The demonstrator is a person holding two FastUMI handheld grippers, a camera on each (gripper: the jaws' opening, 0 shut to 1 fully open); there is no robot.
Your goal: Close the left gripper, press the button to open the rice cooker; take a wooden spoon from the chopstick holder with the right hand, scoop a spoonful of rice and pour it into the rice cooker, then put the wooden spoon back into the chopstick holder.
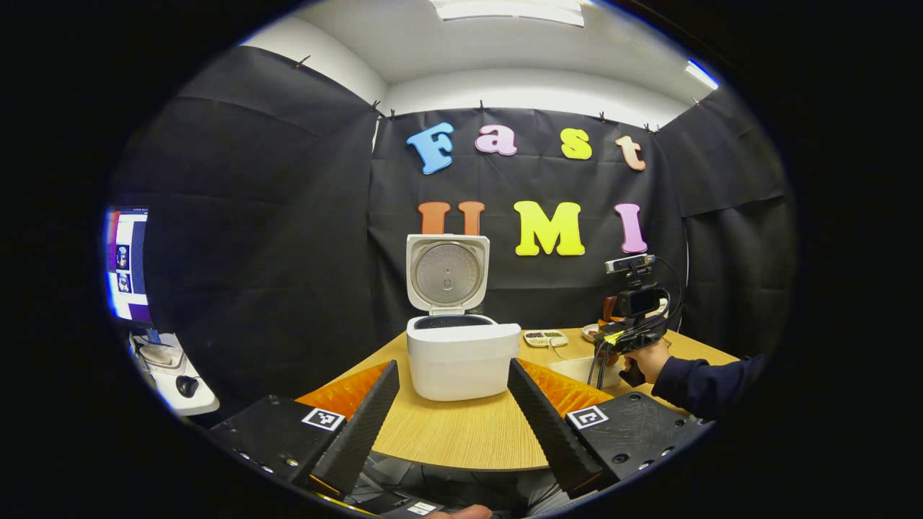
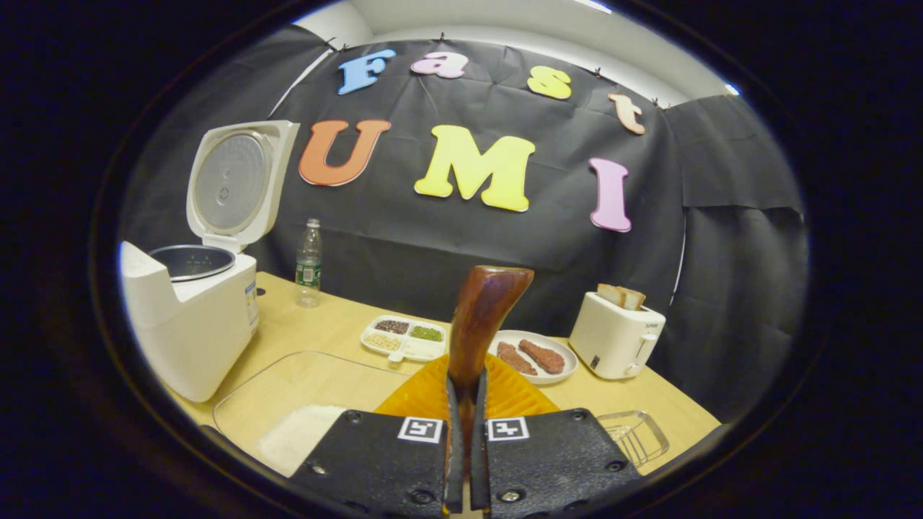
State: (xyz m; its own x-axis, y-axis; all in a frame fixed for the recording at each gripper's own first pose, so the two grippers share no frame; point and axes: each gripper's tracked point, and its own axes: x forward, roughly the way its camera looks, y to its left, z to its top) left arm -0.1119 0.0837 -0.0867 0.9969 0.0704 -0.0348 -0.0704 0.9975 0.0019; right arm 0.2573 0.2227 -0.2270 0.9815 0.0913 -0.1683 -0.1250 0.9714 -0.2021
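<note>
The white rice cooker [image 1: 461, 360] stands open on the wooden table, its lid [image 1: 447, 274] upright. My left gripper [image 1: 453, 371] is open in front of it, fingers wide apart with nothing between them. In the right gripper view my right gripper [image 2: 467, 386] is shut on the dark wooden spoon [image 2: 484, 317], which rises upright above the fingers. Below and to the left lies a clear glass dish [image 2: 288, 382] with white rice [image 2: 299, 432] in it. The open cooker [image 2: 195, 331] stands at far left. A hand in a dark sleeve holds the right gripper [image 1: 631, 328].
On the table behind are a water bottle [image 2: 309, 263], a divided dish of grains [image 2: 404, 337], a plate of meat pieces [image 2: 533, 357] and a toaster with bread [image 2: 616, 335]. A clear slotted container [image 2: 634, 432] lies at lower right. A monitor [image 1: 128, 263] stands at far left.
</note>
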